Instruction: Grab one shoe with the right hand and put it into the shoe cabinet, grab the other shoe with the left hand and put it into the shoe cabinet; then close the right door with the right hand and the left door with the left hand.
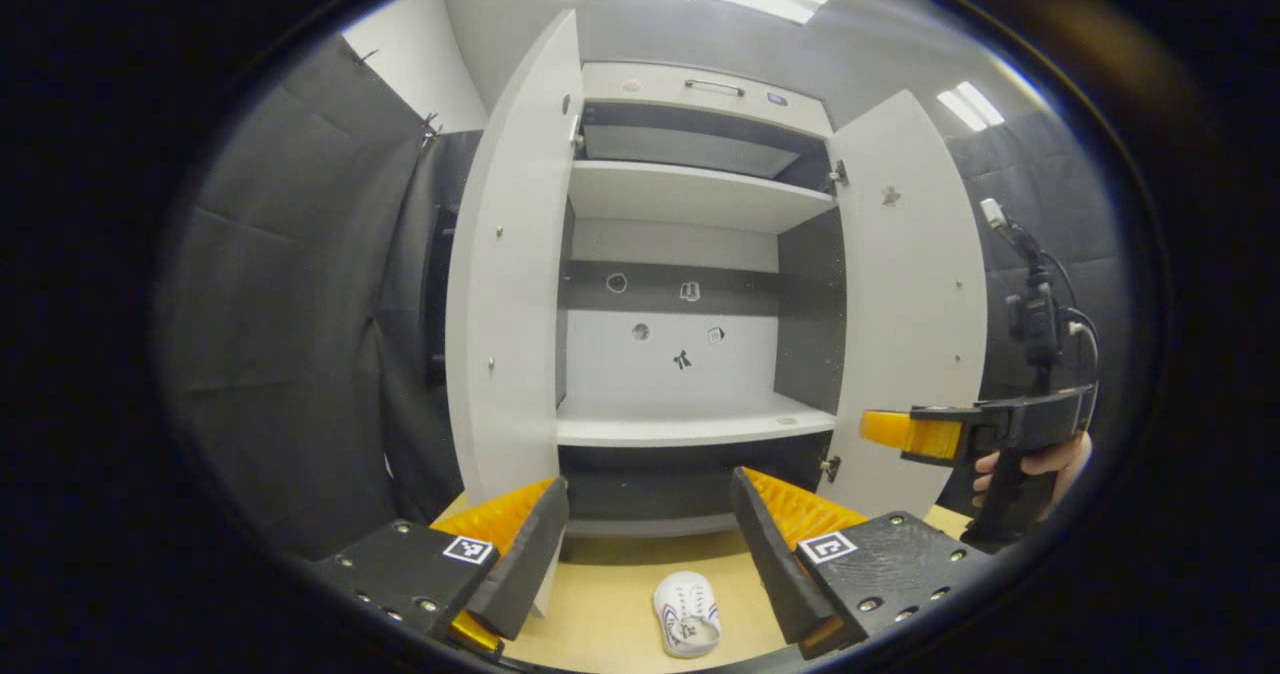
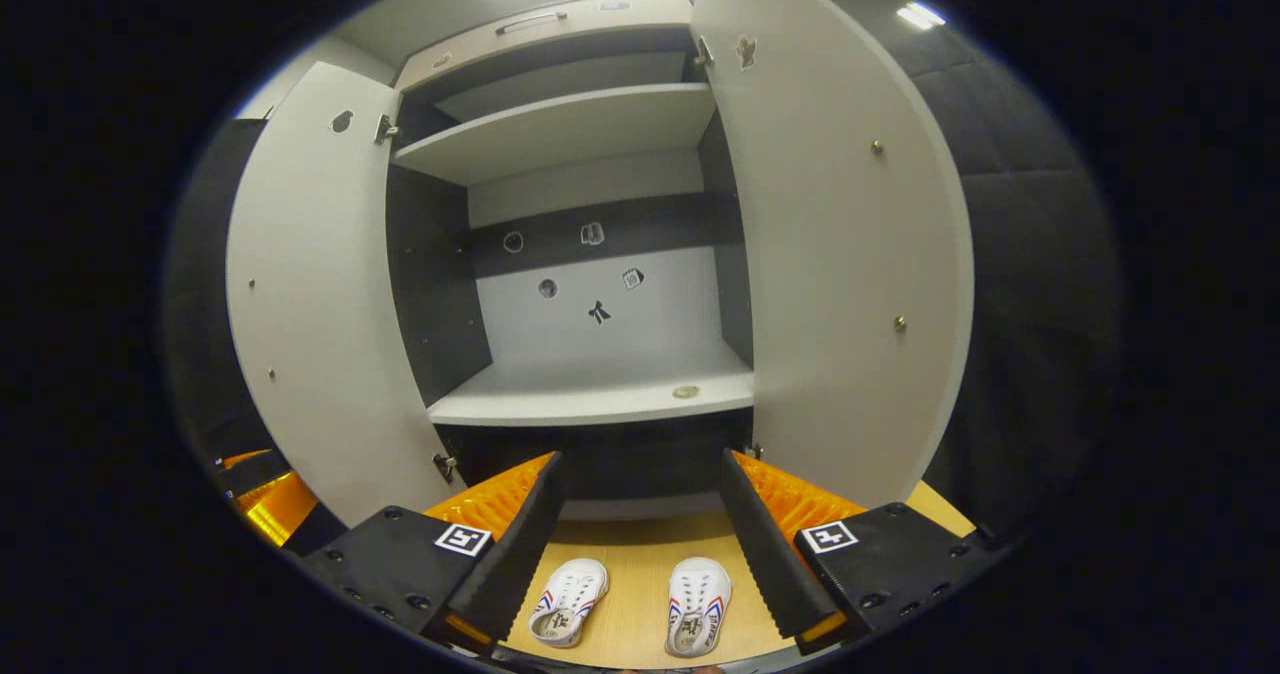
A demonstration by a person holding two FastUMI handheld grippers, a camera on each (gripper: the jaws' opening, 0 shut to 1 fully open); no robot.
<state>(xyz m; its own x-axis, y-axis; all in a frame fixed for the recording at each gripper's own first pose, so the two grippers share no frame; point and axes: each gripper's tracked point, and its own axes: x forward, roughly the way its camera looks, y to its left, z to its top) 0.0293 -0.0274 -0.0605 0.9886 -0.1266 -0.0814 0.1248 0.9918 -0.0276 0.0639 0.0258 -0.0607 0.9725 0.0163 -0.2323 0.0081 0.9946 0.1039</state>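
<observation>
Wooden floor (image 2: 620, 554) holds two shoes (image 2: 570, 602) before open, bare-shelved cabinet (image 2: 600, 394).

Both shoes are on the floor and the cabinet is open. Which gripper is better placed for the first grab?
Right, probably. The right gripper has both shoes between its open jaws, the right one nearer centre. The left gripper, also open, frames just one shoe.

Shoe cabinet (image 2: 600, 394) stands straight ahead with both doors swung wide, left door (image 2: 320, 304) and right door (image 2: 840, 254) flanking the shelves. Two shoes sit side by side on the floor (image 2: 625, 544) in front, left shoe (image 2: 568, 602) just beside right shoe (image 2: 697, 604)
</observation>
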